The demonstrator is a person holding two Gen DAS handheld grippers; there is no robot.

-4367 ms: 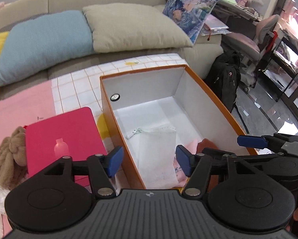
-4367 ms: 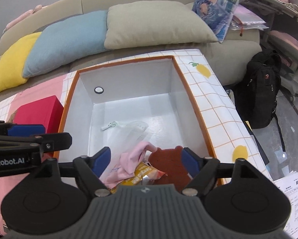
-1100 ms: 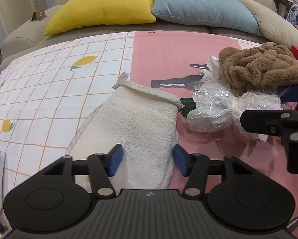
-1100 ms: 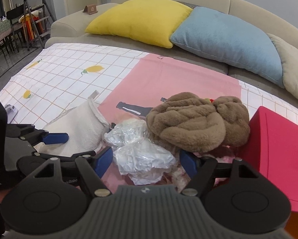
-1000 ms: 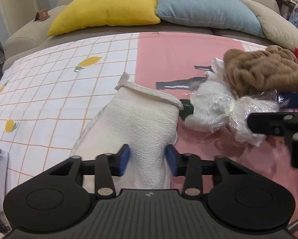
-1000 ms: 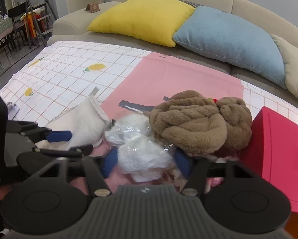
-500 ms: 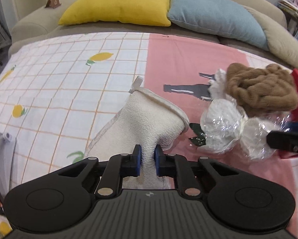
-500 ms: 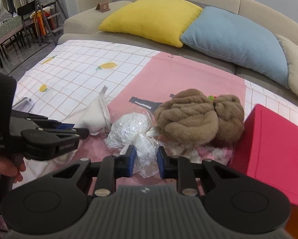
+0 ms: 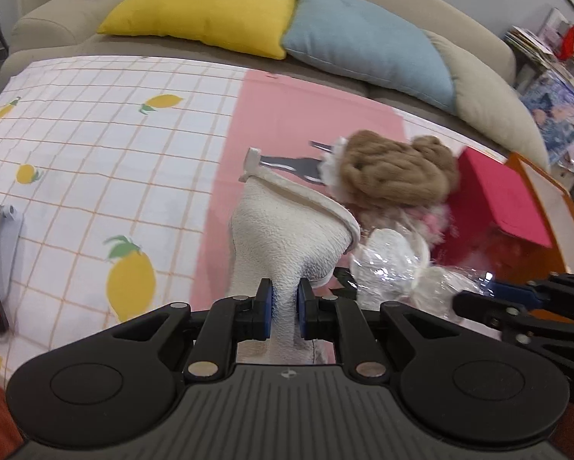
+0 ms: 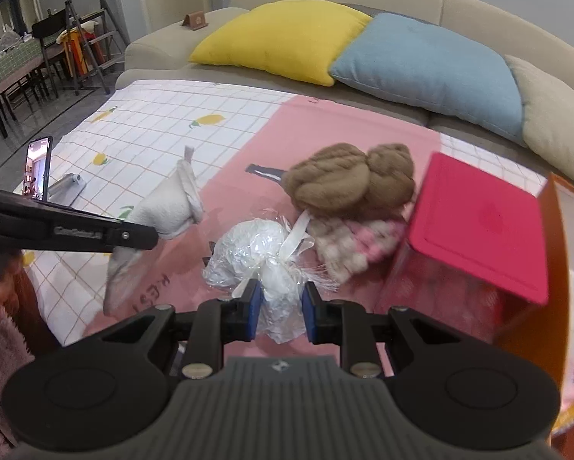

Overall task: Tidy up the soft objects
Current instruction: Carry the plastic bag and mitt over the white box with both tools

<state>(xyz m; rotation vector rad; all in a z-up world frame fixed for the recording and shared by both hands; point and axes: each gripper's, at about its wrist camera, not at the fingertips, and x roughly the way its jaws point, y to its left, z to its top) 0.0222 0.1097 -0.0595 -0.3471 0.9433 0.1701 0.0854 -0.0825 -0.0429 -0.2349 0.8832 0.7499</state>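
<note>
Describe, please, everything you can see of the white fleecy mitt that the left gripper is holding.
The white fleecy mitt looks like soft, nubbly terry or sherpa cloth, cream-white, with a smoother bound cuff and a small hanging loop at that far end. The left gripper has just closed on its near end, bunching the fabric between the blue pads. It is partly raised off the pink-and-lemon tablecloth, cuff tilted upward, beside the plastic-wrapped bundle.

We see a white mitt point(image 9: 287, 237) of nubbly, matt terry cloth, and at its three o'clock a bundle point(image 10: 263, 257) in crinkled, glossy clear plastic film. The brown plush point(image 10: 348, 182) looks thick and fuzzy. The red box point(image 10: 478, 222) is smooth and matt. The tablecloth point(image 9: 95, 145) has a slight sheen.
</note>
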